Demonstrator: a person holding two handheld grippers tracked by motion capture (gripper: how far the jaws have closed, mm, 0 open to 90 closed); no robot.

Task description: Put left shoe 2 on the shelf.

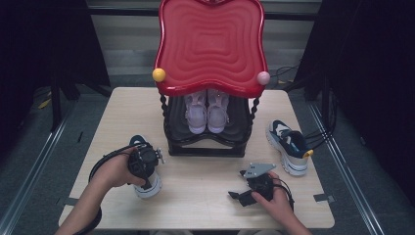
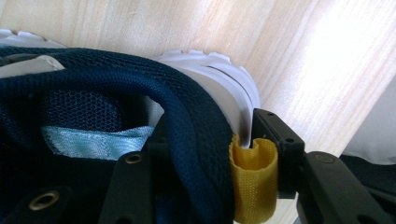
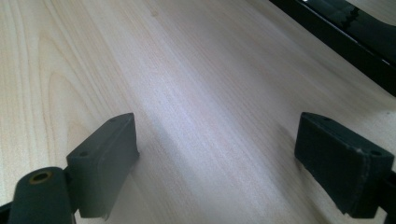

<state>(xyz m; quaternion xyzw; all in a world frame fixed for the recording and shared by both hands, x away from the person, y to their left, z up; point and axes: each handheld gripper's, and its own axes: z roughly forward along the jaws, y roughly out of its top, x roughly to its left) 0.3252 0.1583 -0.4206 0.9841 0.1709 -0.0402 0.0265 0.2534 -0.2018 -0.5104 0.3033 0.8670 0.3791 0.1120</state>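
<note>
Navy mesh and padded foam make up the heel collar of the sneaker (image 2: 140, 98) under my left hand-held gripper (image 1: 143, 164), so this part is soft and will squash before it slips. The sneaker sits on the wooden surface (image 1: 205, 196), near its left front, in front of the black and red shoe rack (image 1: 210, 44). My jaws straddle the heel: one inside the opening, the other outside against the yellow pull loop (image 2: 254, 179), clamped on the collar and loop. I judge the shoe light, its white sole (image 2: 219, 74) stiff, so lifting by the heel should let the toe droop. My right hand-held gripper (image 3: 224, 158) rests low over bare wood, jaws wide apart, holding nothing. The matching sneaker (image 1: 288, 144) lies well apart at the right.
</note>
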